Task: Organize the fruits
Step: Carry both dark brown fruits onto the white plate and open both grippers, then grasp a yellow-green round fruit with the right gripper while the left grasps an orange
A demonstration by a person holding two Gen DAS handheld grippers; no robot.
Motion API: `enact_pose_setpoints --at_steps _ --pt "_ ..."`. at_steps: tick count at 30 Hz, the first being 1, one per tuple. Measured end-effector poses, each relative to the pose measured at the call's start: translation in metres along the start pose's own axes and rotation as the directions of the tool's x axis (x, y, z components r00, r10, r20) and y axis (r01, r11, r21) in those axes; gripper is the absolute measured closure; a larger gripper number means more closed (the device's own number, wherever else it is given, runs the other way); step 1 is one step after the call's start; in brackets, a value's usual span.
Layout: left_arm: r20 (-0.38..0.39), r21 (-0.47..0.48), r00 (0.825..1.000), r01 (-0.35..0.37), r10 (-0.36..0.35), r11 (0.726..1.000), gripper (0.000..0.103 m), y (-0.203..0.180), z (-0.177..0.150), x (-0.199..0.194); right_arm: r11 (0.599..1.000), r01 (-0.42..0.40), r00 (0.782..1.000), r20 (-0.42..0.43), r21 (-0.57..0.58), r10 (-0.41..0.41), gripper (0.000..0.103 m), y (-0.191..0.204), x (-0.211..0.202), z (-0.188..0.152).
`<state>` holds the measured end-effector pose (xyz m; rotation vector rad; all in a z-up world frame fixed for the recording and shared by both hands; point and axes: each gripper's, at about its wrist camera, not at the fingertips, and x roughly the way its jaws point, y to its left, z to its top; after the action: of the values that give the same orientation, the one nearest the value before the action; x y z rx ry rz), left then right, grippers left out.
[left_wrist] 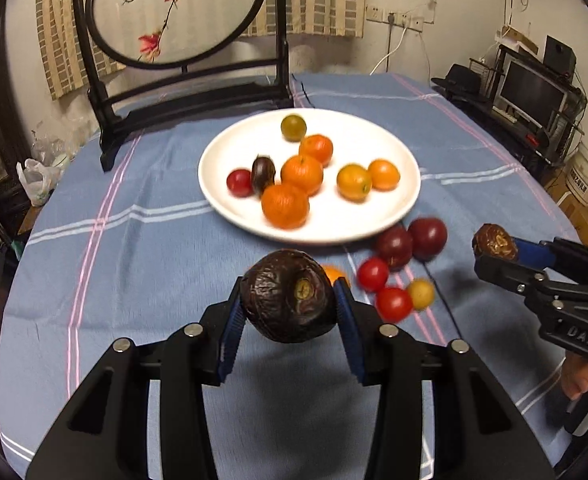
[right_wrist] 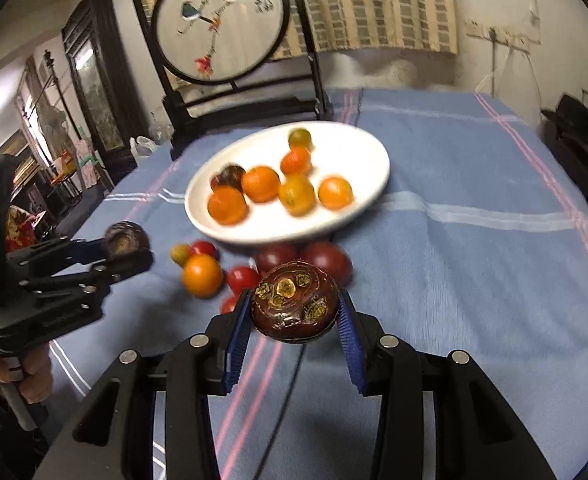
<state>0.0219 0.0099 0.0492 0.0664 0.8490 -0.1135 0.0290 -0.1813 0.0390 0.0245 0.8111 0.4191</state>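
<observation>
A white plate (left_wrist: 390, 216) is sitting near the middle of the frame in both wrist views, above and beyond each hand-held gripper, on a desk covered with a blue striped cloth (left_wrist: 133, 264). The plate is already carrying several small oranges (left_wrist: 285, 205), a red cherry tomato and a dark fruit.

The left hand-held gripper (left_wrist: 289, 304) is clenching a dark, wrinkled round fruit (left_wrist: 289, 298) between its blue pads, low in the centre of its own view. The plate is lying straight ahead of it, slightly up the frame.

The right hand-held gripper (right_wrist: 296, 312) is gripping a second dark brown fruit (right_wrist: 296, 306), flatter, with yellowish spots on top, its long axis running across the jaws. For this one the plate is lying ahead and a little toward the left of the frame.

Both jaws are standing partly closed, pressing on their fruit. Both fruits look lifted clear of the cloth.

Between the grippers and the plate's near rim, loose tomatoes (left_wrist: 394, 303) and dark red plums (left_wrist: 427, 238) are resting on the cloth. Both hands seem about equally near the plate.
</observation>
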Motion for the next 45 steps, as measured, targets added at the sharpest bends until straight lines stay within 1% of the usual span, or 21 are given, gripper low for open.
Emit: enact_pose_setpoints --at_steps 2,5,9,11,14,21,23,24,25,26,27,28,30,32,34,35,38,39,41,43,45 --pt "0.004 -0.019 1.000 0.015 -0.015 1.000 0.061 0.003 0.014 0.005 0.999 0.025 0.999 0.020 -0.031 -0.024 0.061 0.005 0.001 0.017" --pt "0.006 -0.051 1.000 0.018 -0.017 0.999 0.061 0.007 0.035 0.016 0.996 0.056 0.997 0.051 -0.066 -0.052 0.061 0.011 0.009 0.035" --pt "-0.018 -0.110 1.000 0.021 -0.023 0.994 0.061 0.015 0.062 0.042 0.988 0.104 0.993 0.072 -0.112 -0.096 0.061 0.017 0.036 0.062" --pt "-0.032 -0.139 0.999 0.015 -0.020 0.990 0.061 0.021 0.077 0.057 0.986 0.117 0.992 0.065 -0.119 -0.110 0.061 0.015 0.049 0.071" --pt "-0.042 -0.151 0.999 -0.009 0.003 0.988 0.061 0.026 0.095 0.077 0.986 0.125 0.992 0.043 -0.110 -0.121 0.061 0.009 0.073 0.087" --pt "-0.063 -0.172 0.997 -0.046 0.035 0.984 0.061 0.036 0.122 0.116 0.988 0.137 0.990 -0.008 -0.072 -0.138 0.061 -0.005 0.118 0.100" --pt "-0.074 -0.169 0.996 -0.056 0.044 0.984 0.060 0.036 0.126 0.128 0.991 0.126 0.992 -0.014 -0.054 -0.126 0.060 -0.008 0.125 0.102" --pt "-0.078 -0.169 0.996 -0.064 0.051 0.983 0.060 0.036 0.126 0.132 0.994 0.107 0.994 -0.033 -0.037 -0.108 0.060 -0.009 0.131 0.103" --pt "-0.081 -0.171 0.995 -0.070 0.057 0.983 0.056 0.036 0.126 0.134 0.995 0.099 0.994 -0.049 -0.030 -0.100 0.059 -0.010 0.135 0.103" --pt "-0.089 -0.173 0.994 -0.072 0.057 0.982 0.045 0.036 0.126 0.136 0.996 0.091 0.994 -0.060 -0.025 -0.092 0.051 -0.010 0.137 0.103" --pt "-0.091 -0.176 0.994 -0.072 0.056 0.982 0.040 0.036 0.125 0.134 0.996 0.084 0.994 -0.067 -0.017 -0.085 0.046 -0.010 0.137 0.102" --pt "-0.085 -0.181 0.995 -0.073 0.059 0.981 0.030 0.036 0.124 0.130 0.996 0.085 0.995 -0.061 -0.012 -0.085 0.042 -0.010 0.135 0.101" --pt "-0.050 -0.186 0.997 -0.064 0.055 0.981 0.027 0.036 0.121 0.117 0.997 0.082 0.996 -0.045 -0.007 -0.083 0.042 -0.010 0.126 0.098" --pt "-0.026 -0.184 0.998 -0.069 0.065 0.980 0.018 0.035 0.115 0.102 0.997 0.083 0.996 -0.033 0.002 -0.083 0.042 -0.010 0.115 0.094" --pt "-0.006 -0.198 0.999 -0.054 0.054 0.979 0.017 0.035 0.108 0.088 0.997 0.072 0.997 -0.026 0.024 -0.071 0.042 -0.013 0.103 0.088" --pt "0.003 -0.204 0.999 -0.040 0.041 0.978 0.014 0.034 0.101 0.080 0.997 0.069 0.997 -0.028 0.028 -0.068 0.042 -0.014 0.100 0.085" --pt "0.008 -0.205 0.999 -0.035 0.037 0.978 0.012 0.032 0.083 0.065 0.997 0.075 0.997 -0.026 0.021 -0.074 0.041 -0.016 0.080 0.068" --pt "0.008 -0.206 0.999 -0.039 0.042 0.978 0.012 0.031 0.073 0.058 0.997 0.078 0.997 -0.028 0.014 -0.078 0.041 -0.016 0.075 0.063" --pt "-0.001 -0.199 0.999 -0.051 0.052 0.979 0.012 0.029 0.057 0.050 0.995 0.097 0.995 -0.037 -0.002 -0.097 0.032 -0.015 0.065 0.048" --pt "-0.014 -0.201 0.998 -0.055 0.053 0.978 0.012 0.027 0.039 0.044 0.994 0.110 0.993 -0.041 -0.013 -0.110 0.031 -0.015 0.055 0.035" --pt "-0.032 -0.201 0.998 -0.061 0.055 0.978 0.011 0.025 0.022 0.040 0.994 0.106 0.993 -0.046 -0.015 -0.106 0.031 -0.015 0.048 0.024"
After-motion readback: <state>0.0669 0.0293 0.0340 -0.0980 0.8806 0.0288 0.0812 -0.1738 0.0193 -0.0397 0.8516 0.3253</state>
